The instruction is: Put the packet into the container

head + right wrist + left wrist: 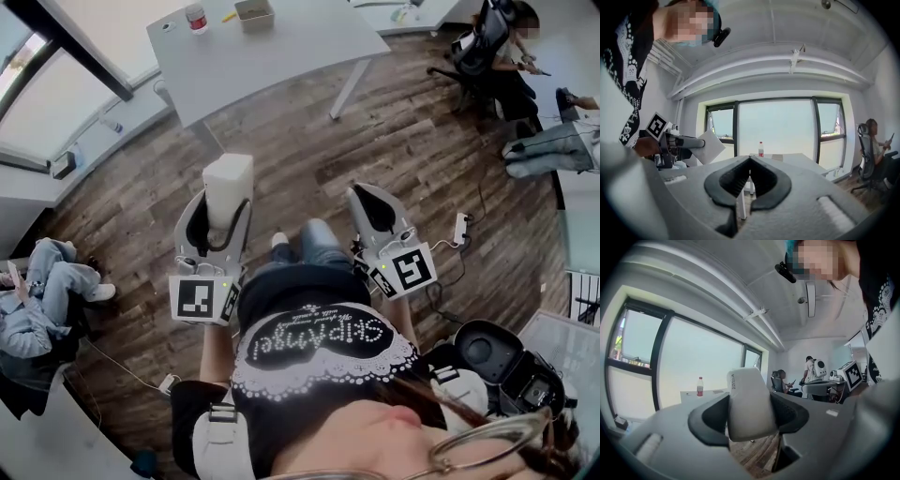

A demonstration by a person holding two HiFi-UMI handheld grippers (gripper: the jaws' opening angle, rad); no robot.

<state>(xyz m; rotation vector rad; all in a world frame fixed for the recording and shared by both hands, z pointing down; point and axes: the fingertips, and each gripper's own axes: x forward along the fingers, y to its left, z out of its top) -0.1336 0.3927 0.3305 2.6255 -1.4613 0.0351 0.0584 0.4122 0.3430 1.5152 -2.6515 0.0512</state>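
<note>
A white packet [228, 186] stands upright between the jaws of my left gripper [220, 217], which is shut on it. In the left gripper view the packet [749, 401] fills the gap between the dark pads. My right gripper [366, 199] is shut with nothing in it, and its pads [736, 176] meet at the tips. The right gripper view shows the packet [708, 146] off to the left. A small tan container [254, 13] sits at the far edge of a grey table [281, 56] ahead, well beyond both grippers.
A red-capped bottle [196, 17] stands on the table near the container. People sit on office chairs at the left [42, 281] and far right [497, 47]. A power strip [460, 227] with cables lies on the wooden floor, and a black case [487, 352] sits lower right.
</note>
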